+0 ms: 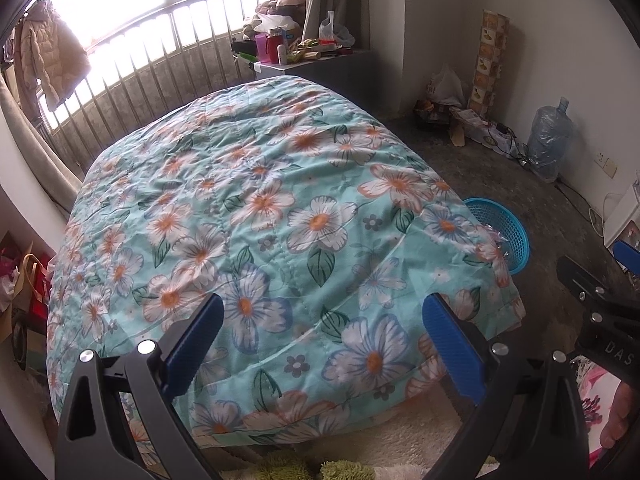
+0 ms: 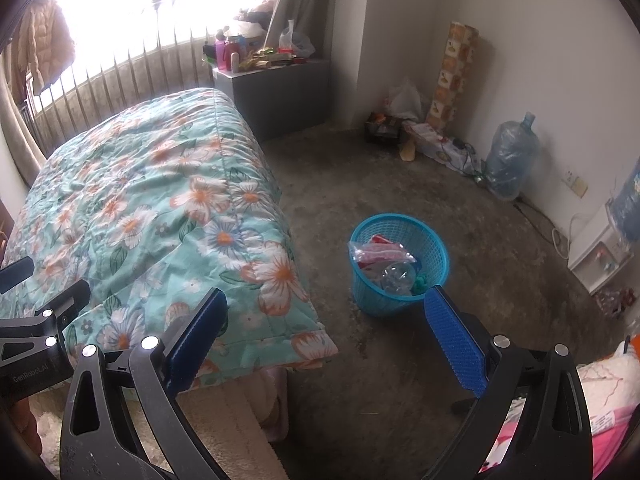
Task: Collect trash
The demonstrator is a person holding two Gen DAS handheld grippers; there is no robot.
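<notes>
Right gripper (image 2: 326, 312), blue pads spread, empty, above the grey concrete floor (image 2: 420, 184); left gripper (image 1: 322, 320), likewise spread and empty, over the turquoise floral quilt (image 1: 248, 184). Its body reads "GenRobot.AI"; the right's, "DAS". Blue plastic mesh basket (image 2: 400, 300) beside the bed holds clear wrappers (image 2: 380, 254) and 1 clear bottle (image 2: 396, 276)

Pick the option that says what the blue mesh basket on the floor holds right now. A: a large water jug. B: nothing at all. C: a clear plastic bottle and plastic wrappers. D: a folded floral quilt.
C: in the right wrist view the blue basket holds a clear plastic bottle under a red and clear plastic wrapper.
</notes>
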